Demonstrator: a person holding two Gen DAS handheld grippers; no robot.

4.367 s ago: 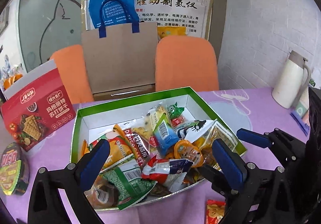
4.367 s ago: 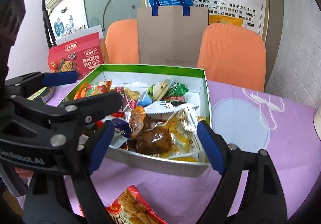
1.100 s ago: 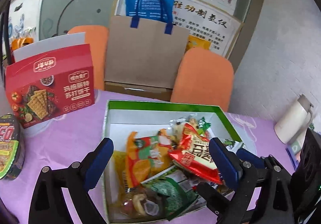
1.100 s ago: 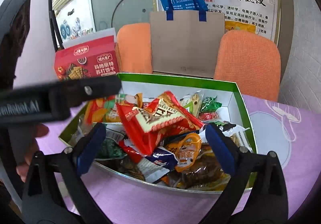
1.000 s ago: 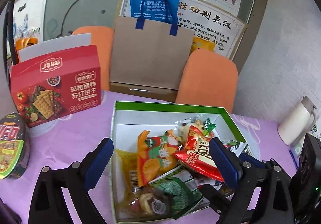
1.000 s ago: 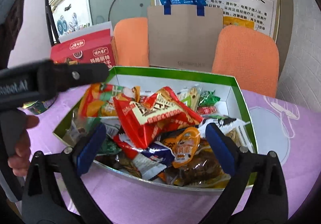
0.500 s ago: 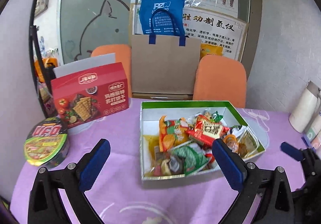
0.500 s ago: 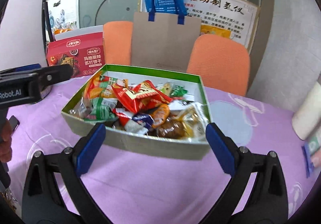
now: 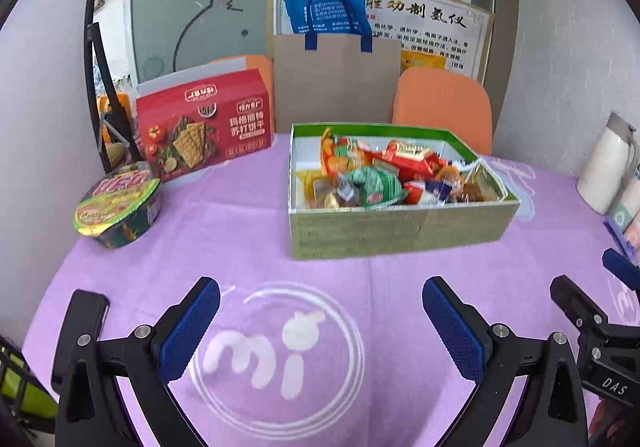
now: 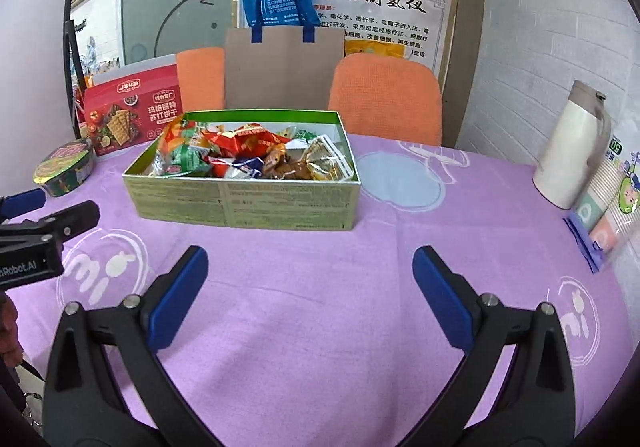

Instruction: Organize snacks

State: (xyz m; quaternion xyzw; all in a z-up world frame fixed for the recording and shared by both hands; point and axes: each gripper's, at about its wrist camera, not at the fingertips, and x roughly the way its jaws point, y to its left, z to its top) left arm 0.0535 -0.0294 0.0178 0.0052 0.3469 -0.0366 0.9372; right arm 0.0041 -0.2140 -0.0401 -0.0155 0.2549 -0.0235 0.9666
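1. I see bright, even indoor light and soft shadows.
2. Fisheye bending and dark vignette mark all edges.
3. Slight motion blur softens the box (image 9: 400,231) lettering.

paper cups (image 10: 618,183) cut off, wrapper print unreadable

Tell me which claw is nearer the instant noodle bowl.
Left. The left claw hangs open just right of the noodle bowl, nearer the viewer; the right claw hangs open farther right, past the snack box.
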